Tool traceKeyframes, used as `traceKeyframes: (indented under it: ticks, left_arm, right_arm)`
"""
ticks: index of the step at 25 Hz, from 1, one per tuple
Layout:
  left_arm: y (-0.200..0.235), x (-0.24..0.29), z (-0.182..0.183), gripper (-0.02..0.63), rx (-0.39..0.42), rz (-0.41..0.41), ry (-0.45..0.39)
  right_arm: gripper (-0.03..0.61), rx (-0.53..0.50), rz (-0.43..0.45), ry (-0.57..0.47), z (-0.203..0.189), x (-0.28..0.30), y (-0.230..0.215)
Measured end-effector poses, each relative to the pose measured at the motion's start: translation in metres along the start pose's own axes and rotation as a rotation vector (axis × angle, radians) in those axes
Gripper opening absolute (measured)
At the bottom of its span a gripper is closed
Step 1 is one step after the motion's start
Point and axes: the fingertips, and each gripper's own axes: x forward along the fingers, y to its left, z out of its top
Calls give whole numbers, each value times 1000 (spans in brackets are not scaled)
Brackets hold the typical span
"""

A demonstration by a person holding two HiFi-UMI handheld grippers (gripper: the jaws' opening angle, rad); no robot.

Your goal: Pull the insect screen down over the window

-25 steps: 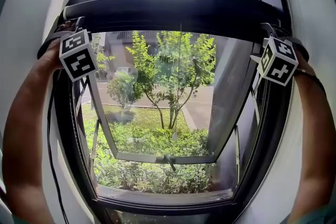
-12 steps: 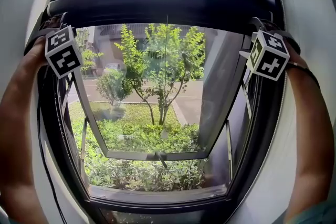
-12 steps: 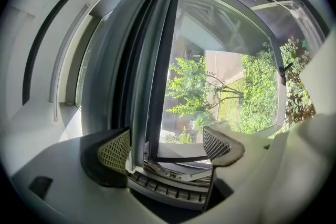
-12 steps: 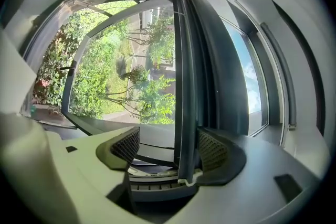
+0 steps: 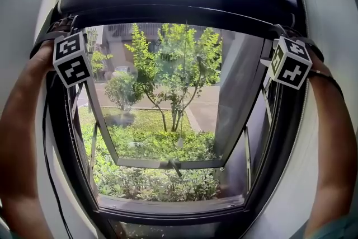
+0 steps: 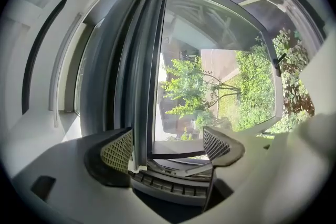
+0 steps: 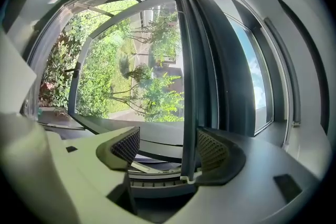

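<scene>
The left hand-held gripper (image 6: 168, 147) has its jaws spread wide and clamps nothing. A thin dark edge of the long black pull bar of the insect screen (image 6: 140, 86) runs down between them, close against the ribbed yellowish pad (image 6: 118, 150) on the outer side, with open space across to the other pad. The right hand-held gripper (image 7: 169, 147) mirrors this: its jaws are also released, and the same bar edge (image 7: 188, 86) passes between them, hard by the dark ribbed pad (image 7: 211, 150) on its outer side. Whether either pad actually bears on the bar cannot be told. From the head view, the two grippers sit at opposite ends of the pull bar (image 5: 179, 11), which spans the top of the black window frame (image 5: 64, 137), high in the opening. Below the bar almost the whole opening looks uncovered. The dark-framed glass sash (image 5: 168, 163) is swung outward, and the green leafy tree (image 5: 173, 64) and garden beyond show clear and unveiled. As a judgement, the pull has barely begun. Both grippers are placed on the bar, but neither has closed on it. The bar has nearly the full height of the window to travel before the screen covers it.
</scene>
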Motion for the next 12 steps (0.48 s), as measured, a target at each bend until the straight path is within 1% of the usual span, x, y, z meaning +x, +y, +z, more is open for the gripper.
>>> traceKeyframes:
  ticks: [9,12]
  left_arm:
    - [-40,-13,-4,425,15,-42,-21]
    - [-58,-21,-9,425,20,-73,-19]
  right_arm:
    - [325,-8,21,-27,1,-8,40]
    - [325,-21,41,-37,3,-12,57]
